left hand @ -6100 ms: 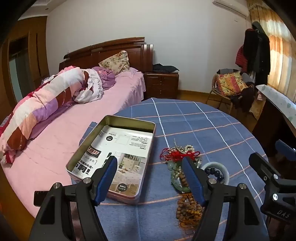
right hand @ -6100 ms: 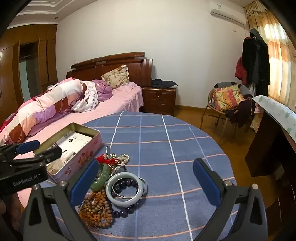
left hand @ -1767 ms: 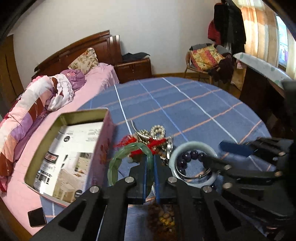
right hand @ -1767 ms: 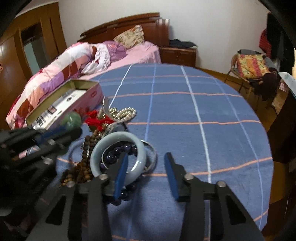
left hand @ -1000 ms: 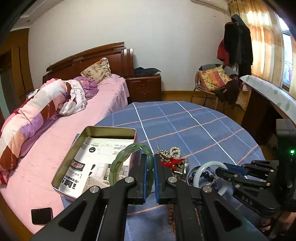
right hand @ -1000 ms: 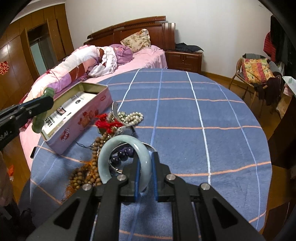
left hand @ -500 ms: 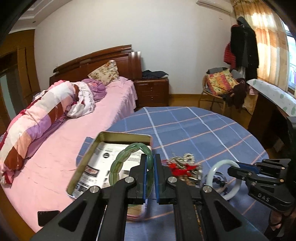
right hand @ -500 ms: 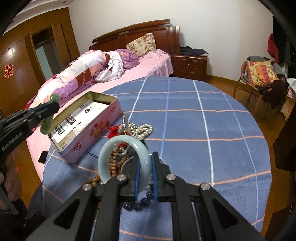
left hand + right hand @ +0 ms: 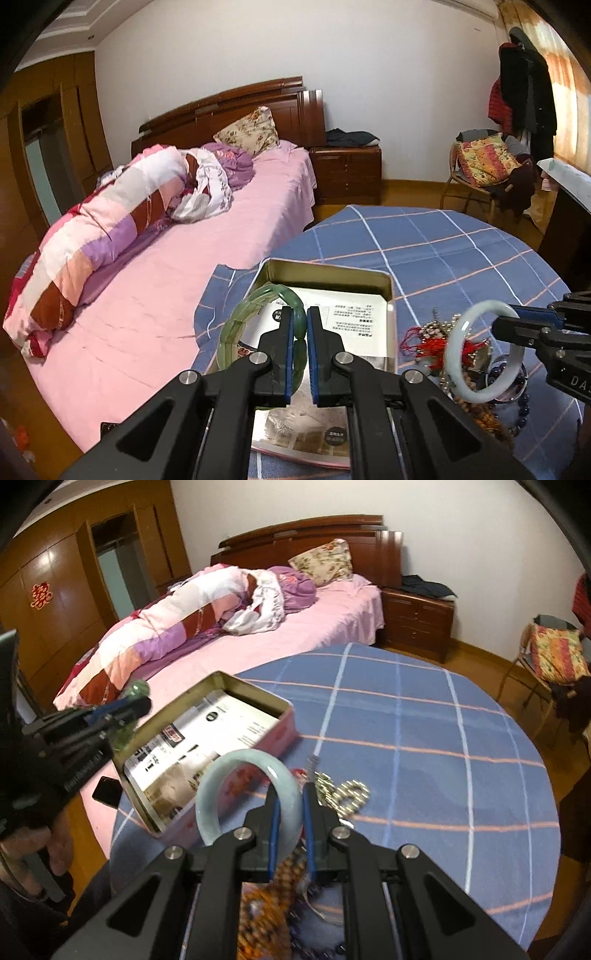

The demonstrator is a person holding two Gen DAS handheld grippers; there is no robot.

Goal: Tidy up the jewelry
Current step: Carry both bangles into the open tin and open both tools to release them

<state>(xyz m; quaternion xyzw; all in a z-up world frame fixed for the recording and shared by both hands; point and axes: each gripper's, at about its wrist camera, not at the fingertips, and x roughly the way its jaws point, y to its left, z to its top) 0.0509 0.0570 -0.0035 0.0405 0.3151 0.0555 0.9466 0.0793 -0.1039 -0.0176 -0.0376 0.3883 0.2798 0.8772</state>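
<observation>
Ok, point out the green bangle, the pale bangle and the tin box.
green bangle [image 9: 236,325], left wrist view, left arc.
pale bangle [image 9: 236,760], right wrist view, top arc.
tin box [image 9: 325,266], left wrist view, far wall.

Both cameras ride just behind their grippers and look forward and down along the black fingers, close over the round table in its blue checked cloth [image 9: 461,254].

The left wrist view faces the open rectangular metal tin lined with printed paper [image 9: 325,273], with the pink-sheeted wooden bed [image 9: 207,236] beyond, and catches the right gripper [image 9: 517,319] at its right edge.

The right wrist view looks from further right, tilted steeper. It shares the tin [image 9: 255,692], the bed [image 9: 332,616] and the tablecloth [image 9: 424,746], and shows the left gripper [image 9: 142,701] at its left edge.
</observation>
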